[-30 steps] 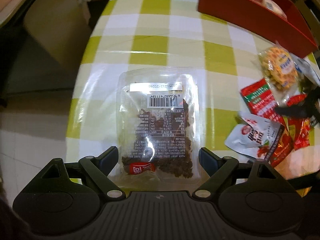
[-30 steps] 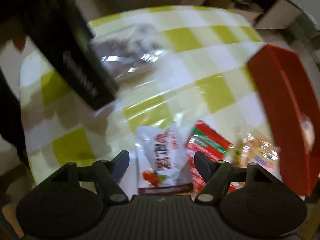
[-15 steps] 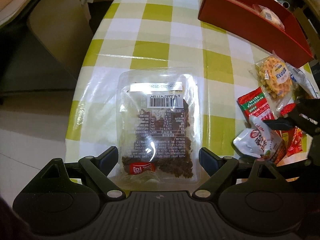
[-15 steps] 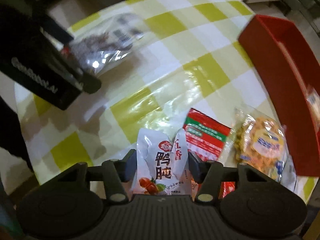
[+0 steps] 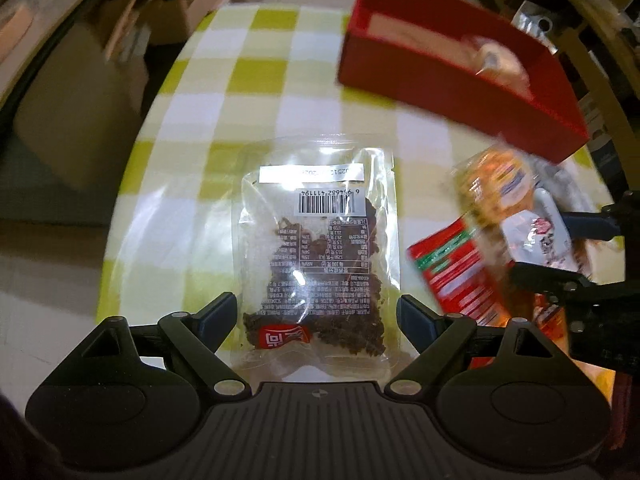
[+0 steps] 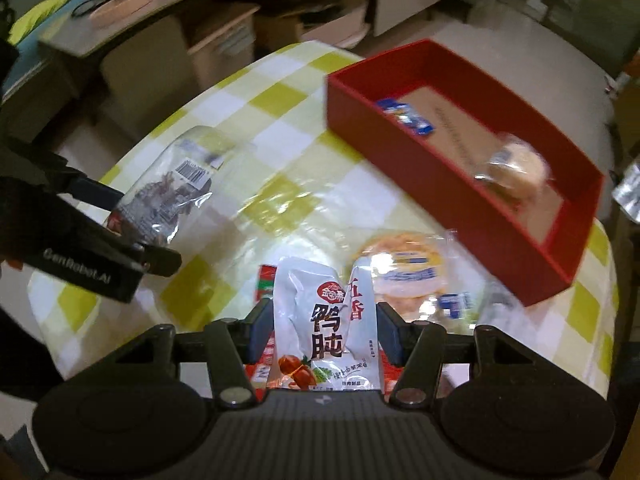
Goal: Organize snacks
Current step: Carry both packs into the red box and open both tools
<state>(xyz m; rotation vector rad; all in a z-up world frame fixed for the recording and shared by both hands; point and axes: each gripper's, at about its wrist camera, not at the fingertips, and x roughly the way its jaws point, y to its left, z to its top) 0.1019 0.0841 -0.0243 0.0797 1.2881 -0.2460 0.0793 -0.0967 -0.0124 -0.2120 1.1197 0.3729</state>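
Right gripper [image 6: 325, 330]: jaws clenched on the white snack pouch [image 6: 325, 332], pads pressed against both its side edges, pouch crumpled between them and lifted off the tabletop [image 6: 280, 148]. From the left wrist view the same pouch [image 5: 538, 240] sits pinched in the right gripper [image 5: 560, 246] at the frame's right edge.

Left gripper [image 5: 316, 314]: jaws wide, released. The clear bag of dark dried meat [image 5: 316, 248] lies between the two fingers; whether the pads touch its edges I cannot tell. Barcode label faces up at the far end, small red sachet at the near end. In the right wrist view the left gripper [image 6: 132, 232] frames the same clear bag [image 6: 168, 196] at the left side of the tabletop.

Just under and behind the white pouch: red-and-green packet [image 5: 448, 268], flat on the yellow-and-white checked cloth, partly hidden. Beside it, a little farther, a round pastry in clear wrap with a blue-and-yellow label [image 6: 408, 268].

Beyond that: red tray [image 6: 400, 148], open top, near the tabletop's far right edge. Inside it: small blue-and-white packet [image 6: 408, 116] at the far end, wrapped round pastry [image 6: 516, 168] towards the near end, brown base otherwise bare.

Background: furniture and floor, blurred.
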